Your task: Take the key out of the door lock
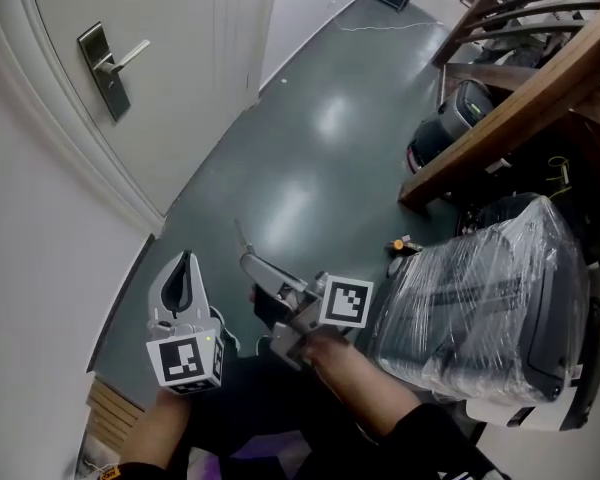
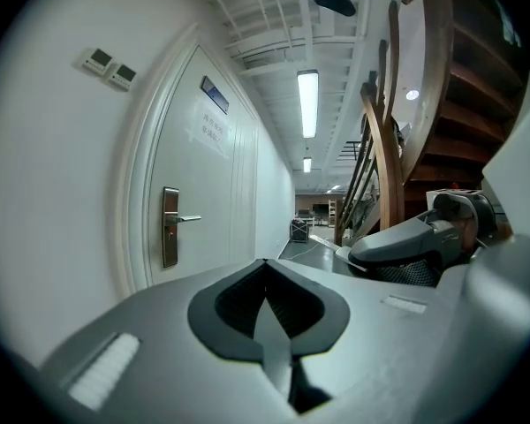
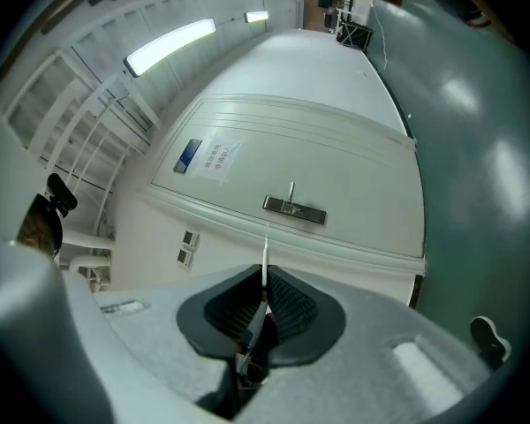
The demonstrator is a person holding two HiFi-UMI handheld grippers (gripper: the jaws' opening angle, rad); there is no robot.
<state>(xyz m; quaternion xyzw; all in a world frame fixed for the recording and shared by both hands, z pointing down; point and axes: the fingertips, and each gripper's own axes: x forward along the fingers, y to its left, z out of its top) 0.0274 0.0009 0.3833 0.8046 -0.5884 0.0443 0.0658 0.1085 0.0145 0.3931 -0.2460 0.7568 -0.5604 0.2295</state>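
The white door [image 1: 170, 88] stands shut at the upper left, with a metal lock plate and lever handle [image 1: 103, 71]. I see nothing sticking out of the plate. My right gripper [image 1: 248, 260] is low in the head view, well away from the door, shut on a thin silver key [image 1: 242, 238] whose blade pokes out past the tips. In the right gripper view the key [image 3: 266, 253] rises from the pressed pads [image 3: 274, 312], pointing toward the lock plate [image 3: 294, 208]. My left gripper [image 1: 185, 263] hangs beside it, shut and empty; its view shows the lock plate [image 2: 170, 228] far off.
A dark green floor [image 1: 320, 158] runs along the door. To the right stand a plastic-wrapped machine [image 1: 490, 308], a slanted wooden stair beam [image 1: 510, 108] and a dark round device [image 1: 450, 118]. A small orange object [image 1: 400, 245] lies on the floor.
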